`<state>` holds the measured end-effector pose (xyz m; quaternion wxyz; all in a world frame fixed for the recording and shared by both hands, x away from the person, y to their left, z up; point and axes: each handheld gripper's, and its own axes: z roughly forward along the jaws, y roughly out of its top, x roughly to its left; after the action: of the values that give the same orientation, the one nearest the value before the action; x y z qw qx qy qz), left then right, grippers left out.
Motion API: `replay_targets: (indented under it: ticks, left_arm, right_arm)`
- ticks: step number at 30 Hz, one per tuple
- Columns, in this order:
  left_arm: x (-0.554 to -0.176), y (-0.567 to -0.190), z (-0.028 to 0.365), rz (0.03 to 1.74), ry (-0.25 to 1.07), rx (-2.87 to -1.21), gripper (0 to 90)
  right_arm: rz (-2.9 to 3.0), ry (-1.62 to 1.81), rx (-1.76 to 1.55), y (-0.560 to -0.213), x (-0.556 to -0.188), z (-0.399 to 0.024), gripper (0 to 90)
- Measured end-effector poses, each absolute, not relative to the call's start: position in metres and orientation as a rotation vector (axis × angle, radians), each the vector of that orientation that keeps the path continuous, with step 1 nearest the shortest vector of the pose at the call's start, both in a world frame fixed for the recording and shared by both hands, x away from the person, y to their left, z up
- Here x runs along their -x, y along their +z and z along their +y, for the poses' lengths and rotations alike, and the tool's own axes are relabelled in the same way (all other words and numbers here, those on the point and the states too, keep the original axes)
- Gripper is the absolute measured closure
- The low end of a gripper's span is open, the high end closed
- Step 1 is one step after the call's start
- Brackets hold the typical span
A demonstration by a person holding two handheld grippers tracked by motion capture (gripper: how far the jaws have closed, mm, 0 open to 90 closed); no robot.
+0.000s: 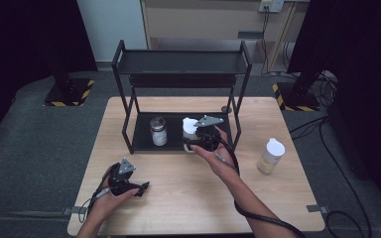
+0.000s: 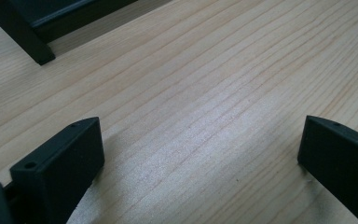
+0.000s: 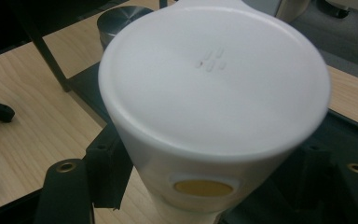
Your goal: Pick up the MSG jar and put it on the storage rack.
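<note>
nearest to us, at the front left of the wooden table [image 1: 178,193], we hold the left gripper [image 1: 141,187] low over the bare boards, its jaws spread wide with nothing between them; in the left gripper view its two black fingers [image 2: 65,163] stand far apart over plain wood grain, and a foot of the black rack [image 2: 32,46] sits at the top left. farther in, our right gripper [image 1: 194,141] is at the front edge of the black rack [image 1: 129,89], jaws clamped on the white bottle [image 1: 190,126]. in the right gripper view the white bottle [image 3: 214,93] sits between the jaws, pressed on both sides just under its wide white cap, a small yellow oval showing on its front. we cannot tell whether the bottle's base touches the rack's lower shelf. just to its left on that lower shelf stands a small jar [image 1: 158,131] with a metal lid. off to the right, well apart on the table, stands a second bottle [image 1: 271,155], yellowish with a white cap. the rack's upper shelf spans above, towards the table's far edge.
</note>
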<state>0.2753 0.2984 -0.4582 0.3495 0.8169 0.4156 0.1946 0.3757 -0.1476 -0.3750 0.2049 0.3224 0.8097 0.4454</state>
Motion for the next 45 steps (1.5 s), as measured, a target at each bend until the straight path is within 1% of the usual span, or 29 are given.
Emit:
replay_targets:
  ticks: [27,45]
  left_arm:
    - [-0.278,-0.458,0.299,1.063,0.497,-2.122,0.0]
    - [-0.279,-0.458,0.299,1.059,0.496,-2.126,0.0]
  right_arm:
    - [2.279,1.203,-0.93,-0.384,-0.414,-0.118,31.3]
    - [2.291,1.203,-0.917,-0.389,-0.423,-0.103,31.3]
